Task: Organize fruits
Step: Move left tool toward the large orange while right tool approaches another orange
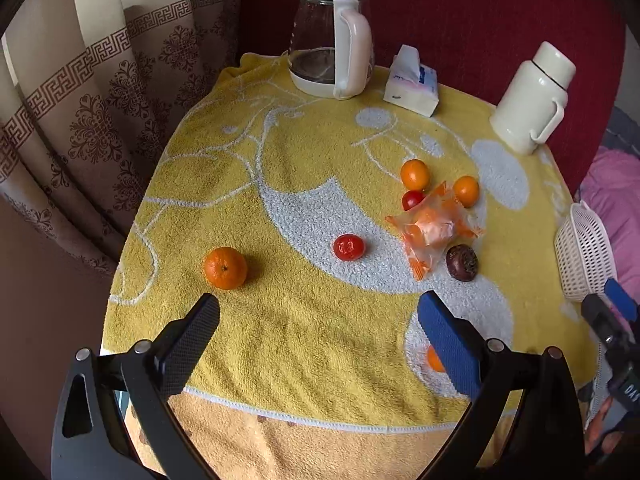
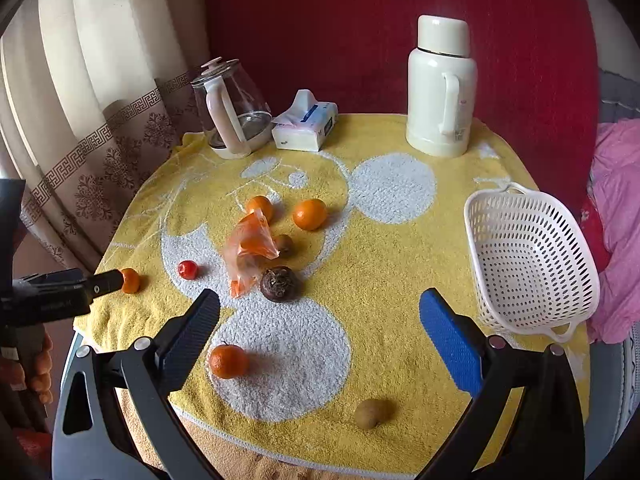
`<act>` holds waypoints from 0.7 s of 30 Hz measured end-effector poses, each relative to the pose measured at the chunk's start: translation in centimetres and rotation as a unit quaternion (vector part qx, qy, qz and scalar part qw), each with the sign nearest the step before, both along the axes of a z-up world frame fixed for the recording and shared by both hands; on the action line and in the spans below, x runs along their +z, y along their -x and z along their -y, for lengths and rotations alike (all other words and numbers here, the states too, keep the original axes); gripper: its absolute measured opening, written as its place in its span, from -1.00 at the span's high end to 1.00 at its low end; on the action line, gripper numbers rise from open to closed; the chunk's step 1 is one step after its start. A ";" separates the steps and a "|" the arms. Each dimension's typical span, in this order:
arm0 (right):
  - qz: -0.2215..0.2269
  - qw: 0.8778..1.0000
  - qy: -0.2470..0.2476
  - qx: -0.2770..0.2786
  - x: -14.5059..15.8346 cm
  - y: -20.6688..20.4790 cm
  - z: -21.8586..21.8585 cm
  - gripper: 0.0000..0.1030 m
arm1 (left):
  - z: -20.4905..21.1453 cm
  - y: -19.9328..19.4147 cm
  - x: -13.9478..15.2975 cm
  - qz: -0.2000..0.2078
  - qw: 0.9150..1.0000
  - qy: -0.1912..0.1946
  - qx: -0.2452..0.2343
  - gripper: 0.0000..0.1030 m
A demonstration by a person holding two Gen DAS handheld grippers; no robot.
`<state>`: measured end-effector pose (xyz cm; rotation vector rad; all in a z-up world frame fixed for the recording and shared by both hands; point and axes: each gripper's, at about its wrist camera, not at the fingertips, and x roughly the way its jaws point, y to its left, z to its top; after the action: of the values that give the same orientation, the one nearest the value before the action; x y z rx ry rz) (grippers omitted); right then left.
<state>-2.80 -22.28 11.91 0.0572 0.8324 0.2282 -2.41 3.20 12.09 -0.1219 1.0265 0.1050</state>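
Fruit lies scattered on a yellow towel (image 1: 304, 344) over a round table. My left gripper (image 1: 320, 308) is open above the towel; a mandarin (image 1: 225, 267) lies just beyond its left finger and a red tomato (image 1: 349, 247) ahead of it. Farther off lie two oranges (image 1: 415, 174), a bagged orange (image 1: 432, 229) and a dark purple fruit (image 1: 462, 262). My right gripper (image 2: 320, 308) is open too, with a mandarin (image 2: 228, 361) by its left finger, a kiwi (image 2: 370, 413) near the front edge and an empty white basket (image 2: 528, 264) to its right.
At the back of the table stand a glass kettle (image 1: 330, 48), a tissue pack (image 1: 412, 82) and a cream thermos (image 2: 440, 88). A curtain (image 1: 80, 120) hangs on the left, a red wall behind, and pink cloth (image 2: 618, 216) lies on the right.
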 end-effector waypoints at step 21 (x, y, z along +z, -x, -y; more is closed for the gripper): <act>-0.016 0.999 -0.011 0.045 0.9 1.2 -2.0 -0.96 | 0.0 2.5 1.4 -0.004 0.999 -0.032 0.018 -0.91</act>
<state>-4.00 -20.29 12.78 0.0455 0.8656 0.3213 -4.87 3.22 13.52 -0.0816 1.0286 0.1702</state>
